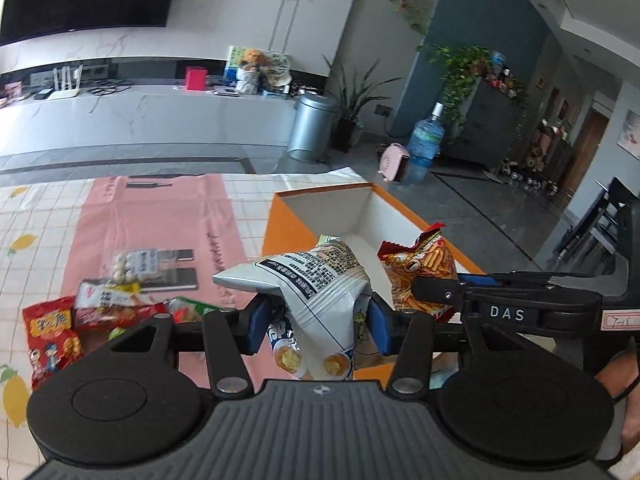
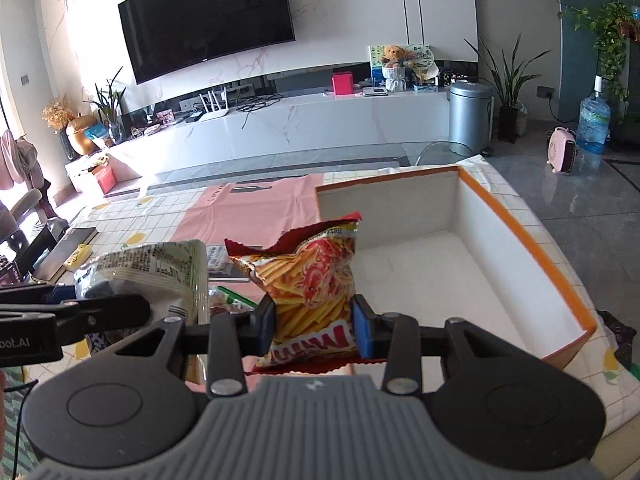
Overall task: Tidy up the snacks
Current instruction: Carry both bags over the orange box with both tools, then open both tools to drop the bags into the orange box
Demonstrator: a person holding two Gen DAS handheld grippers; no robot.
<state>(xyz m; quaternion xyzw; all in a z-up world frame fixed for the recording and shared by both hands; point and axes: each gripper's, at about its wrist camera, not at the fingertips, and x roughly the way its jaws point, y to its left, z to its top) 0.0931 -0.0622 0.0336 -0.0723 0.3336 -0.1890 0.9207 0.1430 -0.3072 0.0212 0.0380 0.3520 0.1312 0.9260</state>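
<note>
Clearly both grippers grip snacks, left gripper (image 1: pixel 316 320) on a white bag (image 1: pixel 320 284), right gripper (image 2: pixel 314 326) on a red bag (image 2: pixel 312 280), lifted toward the orange box (image 2: pixel 520 220) for tidy storing.

Left gripper (image 1: pixel 318 328) is black with blue pads (image 1: pixel 256 330), silver screws at five and seven o'clock; a ribbed grey plate below. Right gripper (image 2: pixel 315 330) looks identical; white "DAS" lettering marks its side
</note>
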